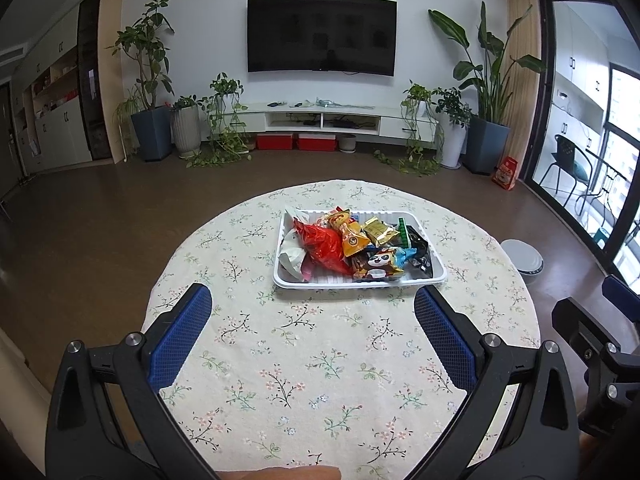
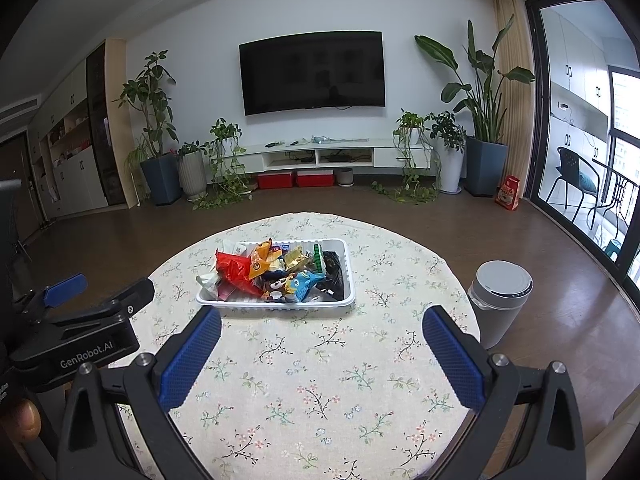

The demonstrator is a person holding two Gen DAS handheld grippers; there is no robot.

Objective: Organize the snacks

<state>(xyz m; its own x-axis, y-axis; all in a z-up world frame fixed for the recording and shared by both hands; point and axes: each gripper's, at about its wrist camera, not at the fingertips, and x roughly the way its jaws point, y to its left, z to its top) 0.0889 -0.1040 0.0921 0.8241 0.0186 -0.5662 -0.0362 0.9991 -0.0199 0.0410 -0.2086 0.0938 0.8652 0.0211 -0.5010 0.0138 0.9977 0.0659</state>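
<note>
Both grippers hover low over the near edge of the round surface (image 1: 340, 360), which is covered in a pale cloth printed with small flowers. Left gripper (image 1: 312, 304) has its blue-padded fingers (image 1: 180, 336) spread wide with nothing between them, only bare cloth. Right gripper (image 2: 322, 322) is the same: jaws wide apart, empty, its blue pads (image 2: 452, 360) framing open cloth. In the left wrist view the right gripper's black frame shows at about 3 o'clock; in the right wrist view the left one sits at 9 o'clock, close alongside.

Straight ahead at 12 o'clock from each gripper, near the middle of the surface, stands a white plastic tray (image 1: 340, 282) heaped with snacks (image 1: 360, 244). A crinkled red packet (image 1: 324, 246) lies toward the tray's left side, an orange wrapper (image 1: 352, 236) leans against it, a gold foil pack (image 1: 380, 232) sits further back, a panda-printed packet (image 1: 378, 264) lies at the front, and a black wrapper (image 1: 420, 256) fills the right end. None of the packets touches a gripper.

Off the surface at about 2 o'clock in the right wrist view, a grey lidded bin (image 2: 500, 300) stands on the brown floor. On the far wall hangs a dark television (image 2: 312, 72), with potted plants (image 2: 152, 128) to either side.
</note>
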